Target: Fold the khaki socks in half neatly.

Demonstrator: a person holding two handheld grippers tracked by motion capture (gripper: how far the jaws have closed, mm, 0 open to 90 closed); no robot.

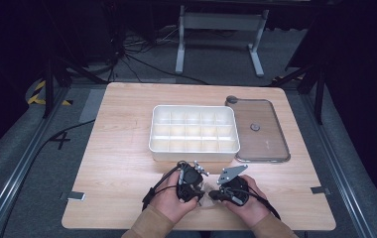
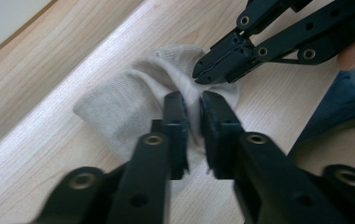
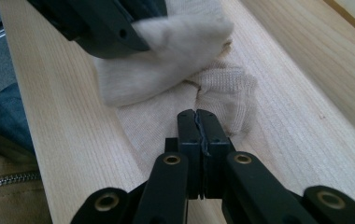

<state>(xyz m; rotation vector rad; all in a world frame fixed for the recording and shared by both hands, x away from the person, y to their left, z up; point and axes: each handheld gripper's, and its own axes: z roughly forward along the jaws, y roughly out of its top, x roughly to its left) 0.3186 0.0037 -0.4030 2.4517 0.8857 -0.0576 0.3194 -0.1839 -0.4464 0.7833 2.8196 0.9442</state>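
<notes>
A person's two hands work a beige sock [image 2: 133, 100] at the near edge of a light wooden bench [image 1: 117, 148], each hand holding a black two-jaw claw. The sock lies crumpled on the wood between the two tools, close to the middle of the near edge.

In the left gripper view, the left claw [image 2: 193, 109] stands over the sock with a narrow gap between its jaws; a fold of the fabric rises into that gap, and the pads do not press together on it, so the hold is released. The right claw [image 2: 202, 74] comes in from the upper right of that view, its tips closed on a pinch of the cloth.

The right gripper view shows the right claw [image 3: 198, 122] clenched, its jaws meeting with a thin edge of the sock caught between them, where the fabric gathers into a knot of wrinkles just ahead of the tips. Part of the sock is lifted beside the other tool at the top of that view.

From the high view, the left claw [image 1: 190, 184] and the right claw [image 1: 216, 193] sit near each other, just short of a white compartment tray [image 1: 154, 130] at the bench's middle. A clear lid [image 1: 271, 130] lies flat beside the tray, toward the right edge.
</notes>
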